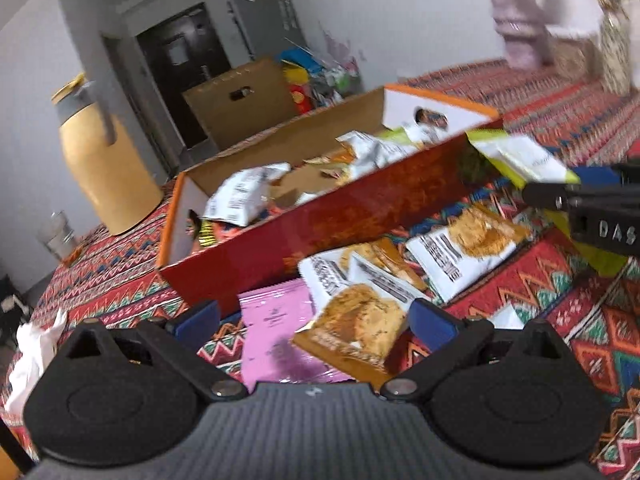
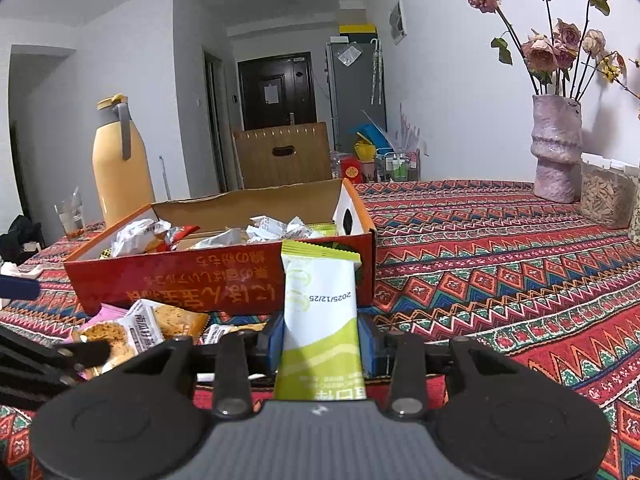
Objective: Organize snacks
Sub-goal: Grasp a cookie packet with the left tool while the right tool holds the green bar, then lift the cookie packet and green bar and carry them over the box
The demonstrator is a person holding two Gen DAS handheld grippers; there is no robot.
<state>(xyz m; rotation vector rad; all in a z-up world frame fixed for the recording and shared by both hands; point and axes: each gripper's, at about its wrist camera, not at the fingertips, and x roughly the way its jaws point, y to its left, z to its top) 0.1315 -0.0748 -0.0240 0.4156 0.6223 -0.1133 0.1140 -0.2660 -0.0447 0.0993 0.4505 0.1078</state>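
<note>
A red cardboard box (image 1: pixel 340 216) holds several snack packets; it also shows in the right wrist view (image 2: pixel 180 276). My left gripper (image 1: pixel 316 316) is open, low over a pink packet (image 1: pixel 276 340) and an orange cookie packet (image 1: pixel 360 328) lying in front of the box. Two more cookie packets (image 1: pixel 468 244) lie to the right. My right gripper (image 2: pixel 320 340) is shut on a green-and-white packet (image 2: pixel 318 312), held upright just in front of the box's right end. That packet shows at the right of the left wrist view (image 1: pixel 520 156).
A patterned red tablecloth (image 2: pixel 480 248) covers the table. A yellow thermos (image 2: pixel 120 164) and a glass (image 2: pixel 72 216) stand at the far left. A vase of dried roses (image 2: pixel 556 152) and a clear jar (image 2: pixel 604 196) stand at the far right. Crumpled tissue (image 1: pixel 32 356) lies at left.
</note>
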